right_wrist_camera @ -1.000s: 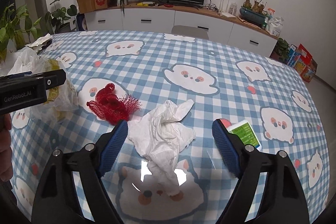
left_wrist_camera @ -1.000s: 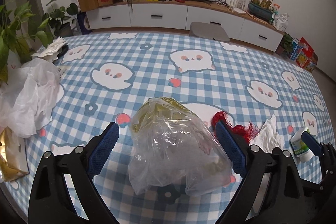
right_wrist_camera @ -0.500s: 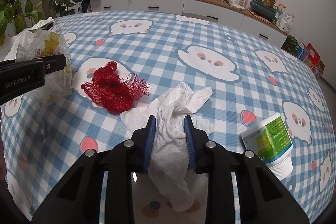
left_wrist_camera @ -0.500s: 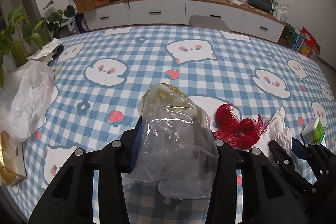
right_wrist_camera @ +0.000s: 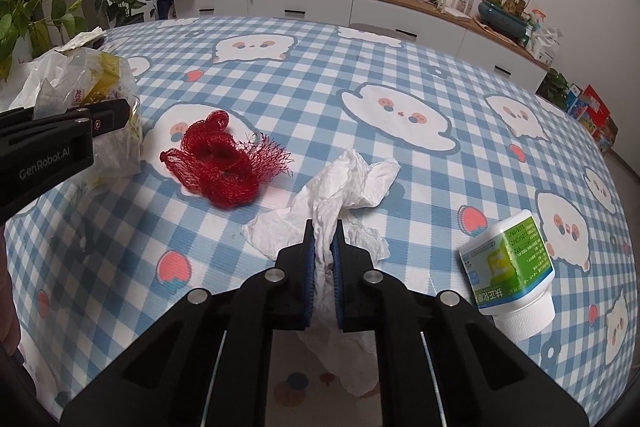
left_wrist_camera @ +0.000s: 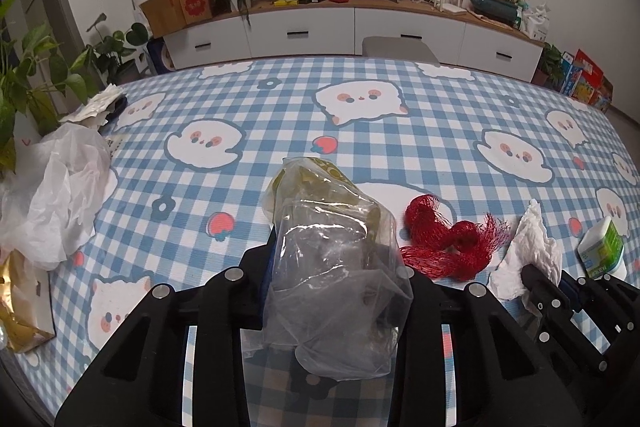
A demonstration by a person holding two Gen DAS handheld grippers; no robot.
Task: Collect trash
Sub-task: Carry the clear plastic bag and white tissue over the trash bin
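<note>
My left gripper (left_wrist_camera: 334, 259) is shut on a clear plastic bag (left_wrist_camera: 332, 267) with yellow-green wrappers inside; the bag also shows in the right wrist view (right_wrist_camera: 100, 99). My right gripper (right_wrist_camera: 323, 239) is shut on a crumpled white tissue (right_wrist_camera: 344, 183), which also shows in the left wrist view (left_wrist_camera: 528, 247). A red mesh net (right_wrist_camera: 220, 159) lies on the tablecloth between the two; it also shows in the left wrist view (left_wrist_camera: 444, 243). A white jar with a green label (right_wrist_camera: 510, 263) lies on its side to the right of the tissue.
The table carries a blue checked cloth with ghost prints (left_wrist_camera: 360, 131). A crumpled white plastic bag (left_wrist_camera: 52, 195) and a gold box (left_wrist_camera: 20, 311) sit at the left edge by potted plants (left_wrist_camera: 32, 75). A TV cabinet (left_wrist_camera: 320, 27) stands behind.
Both grippers went from wide open to shut: the left closed on the clear plastic bag, the right closed on the white tissue. Both moved forward and down slightly.
</note>
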